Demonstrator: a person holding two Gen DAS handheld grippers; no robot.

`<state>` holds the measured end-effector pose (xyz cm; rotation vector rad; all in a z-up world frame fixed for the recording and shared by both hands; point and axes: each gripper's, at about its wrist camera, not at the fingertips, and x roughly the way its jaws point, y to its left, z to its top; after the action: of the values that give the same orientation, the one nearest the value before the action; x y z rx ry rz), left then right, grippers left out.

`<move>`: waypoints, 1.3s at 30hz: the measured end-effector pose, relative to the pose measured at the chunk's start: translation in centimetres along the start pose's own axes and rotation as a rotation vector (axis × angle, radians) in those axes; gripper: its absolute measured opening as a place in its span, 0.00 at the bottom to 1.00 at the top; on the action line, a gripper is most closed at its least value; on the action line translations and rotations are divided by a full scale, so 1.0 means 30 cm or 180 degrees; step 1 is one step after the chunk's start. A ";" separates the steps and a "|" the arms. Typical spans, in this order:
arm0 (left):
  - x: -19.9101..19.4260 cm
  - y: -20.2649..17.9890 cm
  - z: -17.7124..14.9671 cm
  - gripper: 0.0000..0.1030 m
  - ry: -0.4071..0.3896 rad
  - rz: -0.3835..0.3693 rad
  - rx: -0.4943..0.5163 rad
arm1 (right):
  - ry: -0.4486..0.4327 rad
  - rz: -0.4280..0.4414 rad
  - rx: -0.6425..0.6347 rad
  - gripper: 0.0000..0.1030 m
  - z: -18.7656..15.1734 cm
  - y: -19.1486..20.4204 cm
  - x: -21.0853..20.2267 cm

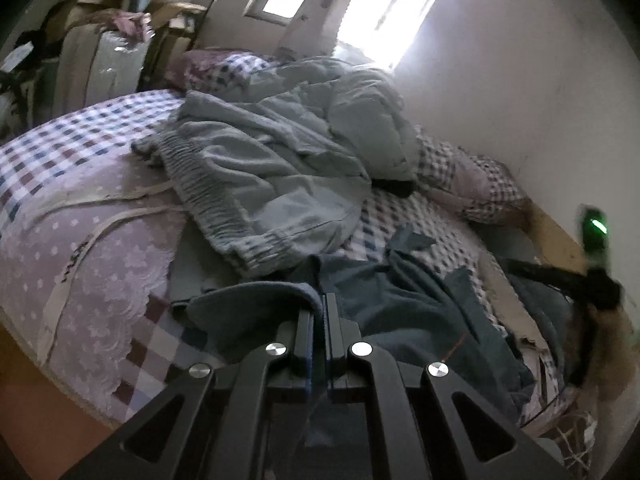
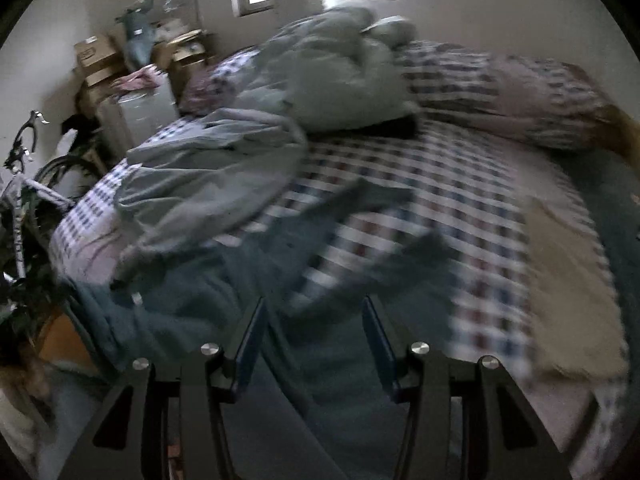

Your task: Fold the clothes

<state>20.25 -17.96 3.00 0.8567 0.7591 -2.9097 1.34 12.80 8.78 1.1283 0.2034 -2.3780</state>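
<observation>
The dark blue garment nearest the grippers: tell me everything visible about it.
The dark blue garment is a soft, thick-looking cloth, teal-navy, lying crumpled and unfolded on the checked bedsheet at the near edge of the bed. Pointed flaps stick up from its far side. One folded edge is pinched in the left gripper, whose fingers are closed on it. The right gripper hangs over it with fingers apart, holding nothing. A light blue garment lies just beyond it; the right view is motion-blurred.

Checked sheet (image 2: 440,200) is lying bare at frame center-right, giving passage; a grey-blue heap (image 2: 320,80) is blocking the upper middle, boxes (image 2: 96,56) crowding upper left.
</observation>
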 end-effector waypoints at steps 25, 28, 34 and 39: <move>0.025 0.004 -0.004 0.03 0.0065 -0.0283 -0.0036 | 0.0402 -0.0068 0.0000 0.02 0.134 0.034 0.534; 0.024 -0.002 -0.005 0.03 0.0057 -0.0283 -0.0026 | 0.0237 -0.0122 0.0108 0.02 0.131 -0.037 0.438; 0.019 -0.025 -0.011 0.03 0.0029 -0.0275 0.0025 | -0.0070 -0.0339 0.0432 0.02 0.069 -0.208 0.227; 0.010 -0.041 -0.014 0.03 -0.0008 -0.0280 0.0065 | -0.0119 -0.0513 0.0709 0.02 -0.047 -0.368 0.087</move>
<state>20.03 -16.64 3.11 0.8423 0.7883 -2.9994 -4.54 21.88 5.05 1.2062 0.0166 -2.6136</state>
